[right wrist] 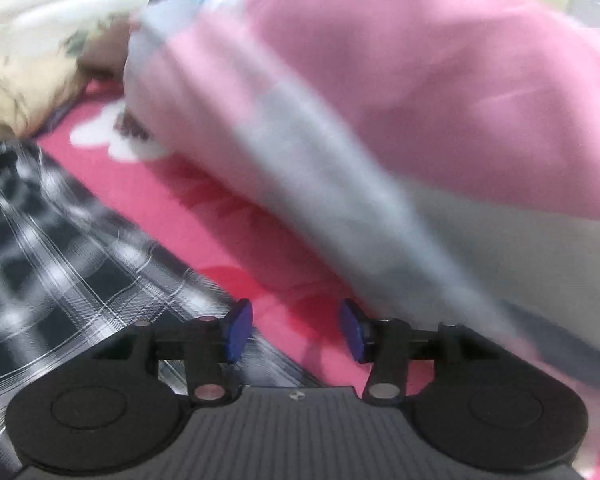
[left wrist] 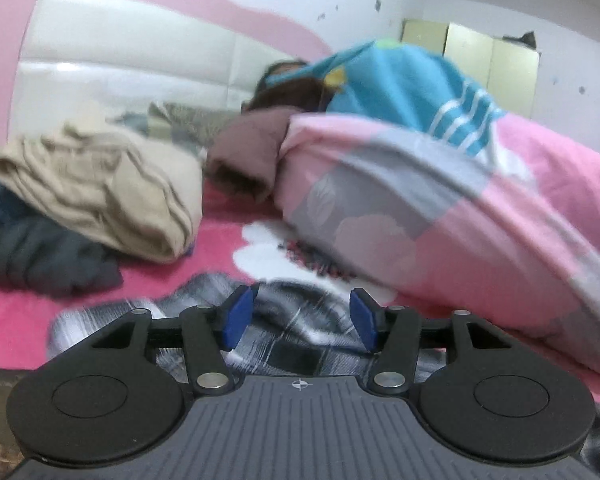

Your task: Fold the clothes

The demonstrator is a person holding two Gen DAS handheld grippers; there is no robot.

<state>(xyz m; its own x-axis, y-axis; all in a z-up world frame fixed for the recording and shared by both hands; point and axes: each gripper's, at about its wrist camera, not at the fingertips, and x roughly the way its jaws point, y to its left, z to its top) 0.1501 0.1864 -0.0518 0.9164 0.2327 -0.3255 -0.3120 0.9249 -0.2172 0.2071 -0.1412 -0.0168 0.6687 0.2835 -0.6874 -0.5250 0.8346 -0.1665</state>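
Plaid garment (left wrist: 284,332), black/white/grey check, lies crumpled on the pink bedsheet (left wrist: 204,248) at bottom centre of the left wrist frame, right in front of the left gripper (left wrist: 300,318). Left jaws apart, blue pads (left wrist: 238,316) empty; the cloth sits beyond and below them, contact unclear because of motion blur.

Right wrist view: same plaid garment (right wrist: 60,248) fills the lower left, spread flat. Right gripper (right wrist: 296,330) is spread wide too, nothing between its pads (right wrist: 238,330); the gap frames bare pink bedsheet (right wrist: 188,216), with the plaid edge just beside the left pad.

Other clothes in the left view: beige bundle (left wrist: 108,196) at mid left, resting on a dark grey garment (left wrist: 40,256) at the left edge. A brown piece (left wrist: 244,152) sits at centre, against the quilt.

Big pink-and-grey quilt (left wrist: 440,216) takes the right half of the left frame and most of the upper right in the right frame (right wrist: 380,100). Blue striped fabric (left wrist: 412,88) on top of it. White padded headboard (left wrist: 132,60) upper left, pale cabinets (left wrist: 480,56) upper right.
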